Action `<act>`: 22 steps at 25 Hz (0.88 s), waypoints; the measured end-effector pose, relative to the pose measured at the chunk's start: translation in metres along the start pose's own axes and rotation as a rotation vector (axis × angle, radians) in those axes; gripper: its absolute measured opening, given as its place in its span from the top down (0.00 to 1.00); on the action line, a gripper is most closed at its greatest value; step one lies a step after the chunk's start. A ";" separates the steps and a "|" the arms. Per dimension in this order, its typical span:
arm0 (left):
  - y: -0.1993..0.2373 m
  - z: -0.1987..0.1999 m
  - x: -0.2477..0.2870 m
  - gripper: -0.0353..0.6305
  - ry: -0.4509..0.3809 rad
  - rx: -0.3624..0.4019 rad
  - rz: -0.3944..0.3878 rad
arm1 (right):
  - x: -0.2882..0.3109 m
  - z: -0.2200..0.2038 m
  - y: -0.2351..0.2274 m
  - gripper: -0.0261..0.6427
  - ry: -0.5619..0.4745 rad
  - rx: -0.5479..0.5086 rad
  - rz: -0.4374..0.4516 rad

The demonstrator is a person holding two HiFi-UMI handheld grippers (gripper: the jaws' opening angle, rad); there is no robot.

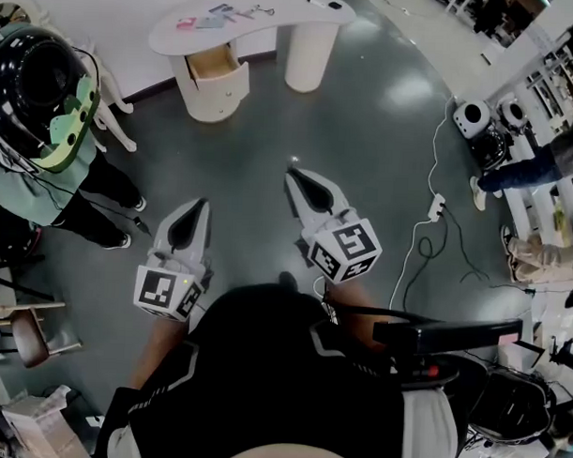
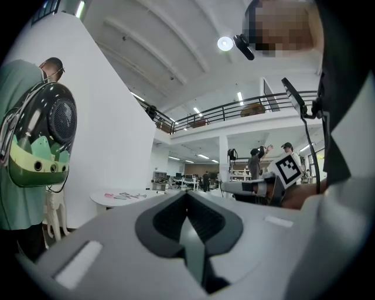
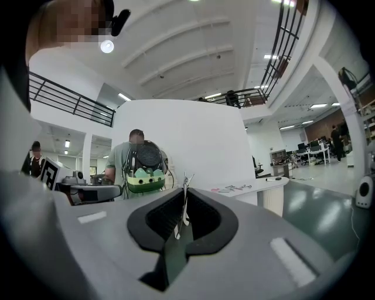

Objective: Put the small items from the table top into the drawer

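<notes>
Clip (image 3: 184,202) of thin silvery metal stands upright in my right gripper (image 3: 184,192), the jaws nearly together and pinching it low down, its top poking above the tips. I judge it very light, springy and slick: it could twist or slip in the pads, so a grip across its flat sides, near the middle, is the safe one, and firm without crushing. What kind of clip it is I cannot make out; it is too fine.

My left gripper (image 2: 187,198) is beside it, jaws closed with nothing between them.

Both point forward over bare grey floor (image 1: 384,133). Well ahead is the drawer (image 1: 215,63), pulled open under the near end of the white curved table (image 1: 275,12); it looks empty from here, though I cannot see to the bottom.

Farthest, on the table top above the drawer, lie the other small items (image 1: 214,16): flat little pieces, one pinkish, some dark and thin. They look light too, and so low that I would need to come down close to the surface and pinch them by an edge
</notes>
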State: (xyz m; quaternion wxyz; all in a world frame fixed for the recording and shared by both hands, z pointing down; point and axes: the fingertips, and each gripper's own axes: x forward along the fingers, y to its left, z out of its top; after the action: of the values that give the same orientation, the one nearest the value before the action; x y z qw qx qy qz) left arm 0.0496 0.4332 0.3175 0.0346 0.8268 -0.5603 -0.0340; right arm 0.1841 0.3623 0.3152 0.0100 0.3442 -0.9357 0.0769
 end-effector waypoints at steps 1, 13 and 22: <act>0.003 0.000 -0.003 0.95 0.001 -0.001 -0.004 | 0.002 0.000 0.004 0.93 0.000 0.001 -0.002; 0.034 0.005 -0.018 0.95 -0.010 0.001 -0.071 | 0.025 0.002 0.028 0.93 0.000 -0.024 -0.044; 0.053 -0.006 0.026 0.95 0.010 0.005 -0.055 | 0.067 0.008 -0.007 0.93 -0.039 0.002 -0.012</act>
State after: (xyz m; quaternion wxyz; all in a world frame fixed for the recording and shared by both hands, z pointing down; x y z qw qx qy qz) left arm 0.0111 0.3893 0.3279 0.0344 0.8422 -0.5373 -0.0293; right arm 0.1375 0.3126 0.3135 -0.0079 0.3514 -0.9335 0.0713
